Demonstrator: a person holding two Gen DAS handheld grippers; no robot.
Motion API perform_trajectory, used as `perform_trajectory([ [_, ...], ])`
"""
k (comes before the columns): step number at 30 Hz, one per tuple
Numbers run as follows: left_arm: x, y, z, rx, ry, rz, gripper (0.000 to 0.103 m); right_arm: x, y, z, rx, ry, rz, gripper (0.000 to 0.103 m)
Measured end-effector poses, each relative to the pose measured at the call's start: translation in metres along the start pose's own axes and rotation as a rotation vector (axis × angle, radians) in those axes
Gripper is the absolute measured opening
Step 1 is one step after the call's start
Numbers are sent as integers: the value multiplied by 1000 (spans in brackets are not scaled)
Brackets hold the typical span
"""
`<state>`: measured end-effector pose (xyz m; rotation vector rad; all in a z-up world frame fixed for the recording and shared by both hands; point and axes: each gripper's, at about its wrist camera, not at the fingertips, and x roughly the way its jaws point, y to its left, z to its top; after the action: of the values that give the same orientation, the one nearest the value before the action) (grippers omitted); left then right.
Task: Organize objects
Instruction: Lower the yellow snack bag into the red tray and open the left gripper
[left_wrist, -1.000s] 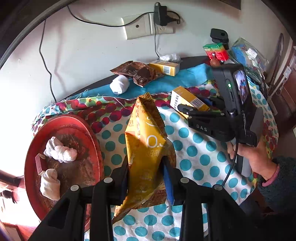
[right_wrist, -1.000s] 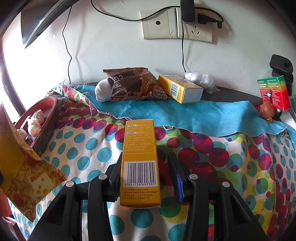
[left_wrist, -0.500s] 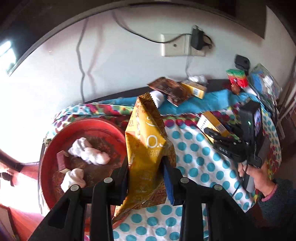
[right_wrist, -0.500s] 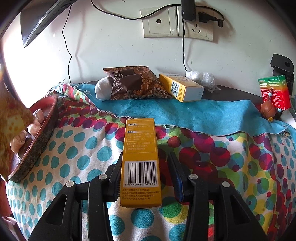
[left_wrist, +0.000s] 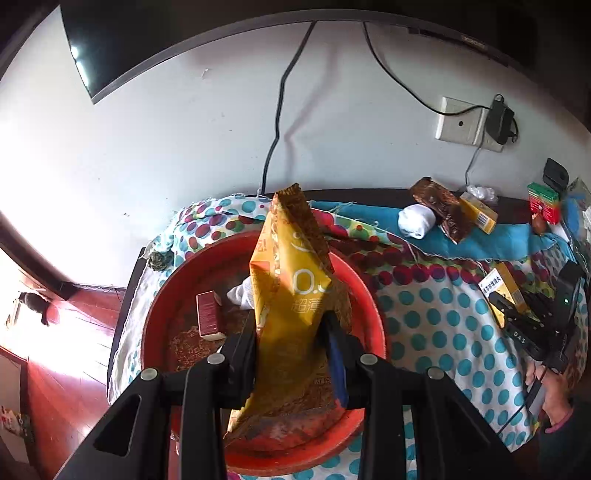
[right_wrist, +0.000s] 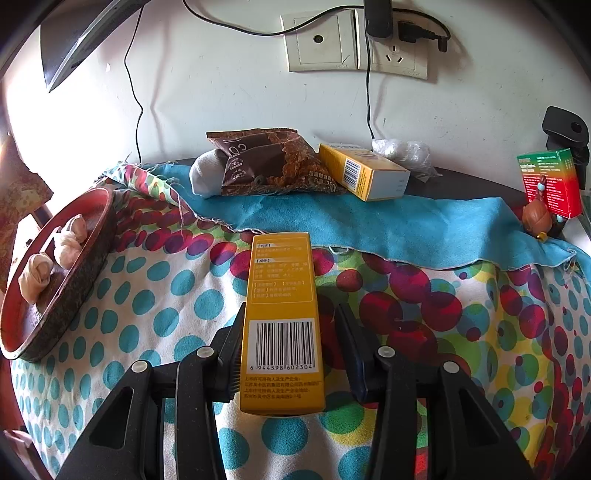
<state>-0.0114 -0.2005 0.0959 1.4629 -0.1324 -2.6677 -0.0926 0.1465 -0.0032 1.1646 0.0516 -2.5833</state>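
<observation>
Snack bag (left_wrist: 295, 317), yellow with a brown serrated top seal, is clamped upright between the jaws of the left gripper (left_wrist: 291, 343), which are drawn narrow onto the foil, and it hangs directly over the red tray (left_wrist: 373, 306) at the left end of the table. The tray already contains a small maroon box (left_wrist: 208, 315) and white cloth bundles (right_wrist: 66, 243). To complete the placement well, lower the bag until its bottom edge rests on a bare part of the tray floor, clear of the maroon box, then release; a drop from height would likely let the light foil tip over the rim. The right gripper (right_wrist: 291, 354) holds a yellow carton (right_wrist: 282, 317) above the polka-dot cloth (right_wrist: 155, 295), its jaws closed partway onto the carton's sides; keep it parked until the tray is free. Legible print: the bag shows "0." with Chinese characters beneath; the carton carries a barcode reading 6 944598 602304 and Chinese text too small to read. The right gripper's body is marked "DAS" in the left view.
</observation>
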Motion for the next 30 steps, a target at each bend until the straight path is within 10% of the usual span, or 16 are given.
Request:
perform_trajectory([
  [30,95,79,4,-187,128,60,44,4,3,2,-20,38,-20,42],
])
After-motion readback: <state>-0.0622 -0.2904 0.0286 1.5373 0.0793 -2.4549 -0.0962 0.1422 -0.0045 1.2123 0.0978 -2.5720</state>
